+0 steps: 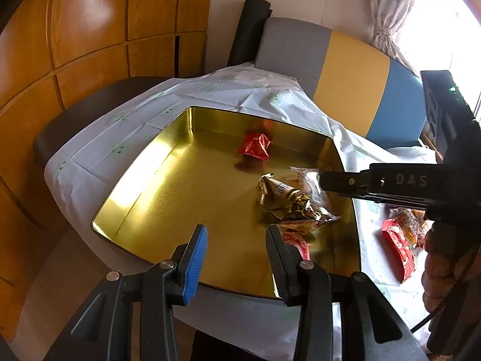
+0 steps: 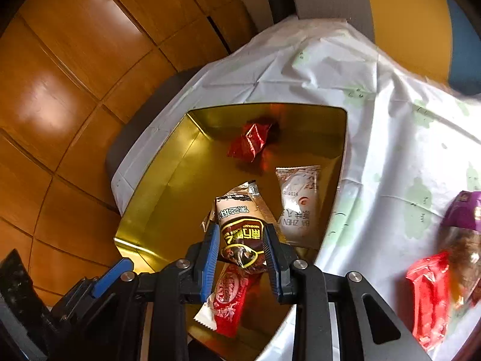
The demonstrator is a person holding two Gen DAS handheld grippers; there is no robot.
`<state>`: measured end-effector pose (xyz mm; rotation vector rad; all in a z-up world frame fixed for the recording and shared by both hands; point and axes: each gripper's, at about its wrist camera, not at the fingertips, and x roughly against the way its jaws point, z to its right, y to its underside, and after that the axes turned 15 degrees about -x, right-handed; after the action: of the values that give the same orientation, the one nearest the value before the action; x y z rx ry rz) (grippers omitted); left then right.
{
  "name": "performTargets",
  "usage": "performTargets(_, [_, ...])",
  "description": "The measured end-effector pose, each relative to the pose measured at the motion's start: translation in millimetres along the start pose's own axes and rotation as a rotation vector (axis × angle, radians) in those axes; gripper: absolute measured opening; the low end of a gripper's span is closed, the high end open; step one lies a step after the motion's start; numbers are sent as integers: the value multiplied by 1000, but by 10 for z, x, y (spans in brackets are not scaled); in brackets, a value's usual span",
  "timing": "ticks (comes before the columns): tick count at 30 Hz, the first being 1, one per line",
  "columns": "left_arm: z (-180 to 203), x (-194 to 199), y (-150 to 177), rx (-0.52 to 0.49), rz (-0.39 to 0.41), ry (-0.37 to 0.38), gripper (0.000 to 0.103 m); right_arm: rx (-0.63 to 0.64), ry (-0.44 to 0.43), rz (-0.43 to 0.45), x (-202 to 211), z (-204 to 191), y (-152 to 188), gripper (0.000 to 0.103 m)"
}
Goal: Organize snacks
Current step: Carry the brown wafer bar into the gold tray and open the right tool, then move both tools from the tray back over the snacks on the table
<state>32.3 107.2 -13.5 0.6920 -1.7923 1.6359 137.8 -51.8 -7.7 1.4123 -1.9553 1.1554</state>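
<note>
Beside "BA ZHEN" packet (image 2: 298, 207), brown snack (image 2: 242, 234) between right claw (image 2: 242, 258) pads.

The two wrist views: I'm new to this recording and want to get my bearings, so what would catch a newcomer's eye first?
The shiny gold metal tin, open on the white tablecloth, dominates both views. Over it, the right hand-held gripper has a brown-and-cream snack packet between its pads, above a red-and-white wrapped bar. A crumpled red foil packet lies near the tin's far wall.
</note>
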Motion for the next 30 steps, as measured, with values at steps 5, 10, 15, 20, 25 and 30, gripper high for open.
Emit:
performTargets(5, [38, 41, -20, -14, 12, 3, 41, 18, 21, 54, 192, 80, 74, 31])
performTargets(10, [82, 84, -35, -30, 22, 7, 41, 40, 55, 104, 426, 234, 192, 33])
performTargets(15, [165, 113, -54, -47, 26, 15, 41, 41, 89, 132, 604, 437, 289, 33])
performTargets(20, [297, 152, -77, -80, 34, 26, 41, 8, 134, 163, 788, 730, 325, 33])
performTargets(25, [445, 186, -114, -117, 40, 40, 41, -28, 185, 196, 992, 1046, 322, 33])
performTargets(30, [599, 200, -161, -159, 47, 62, 41, -78, 234, 240, 1258, 1384, 311, 35])
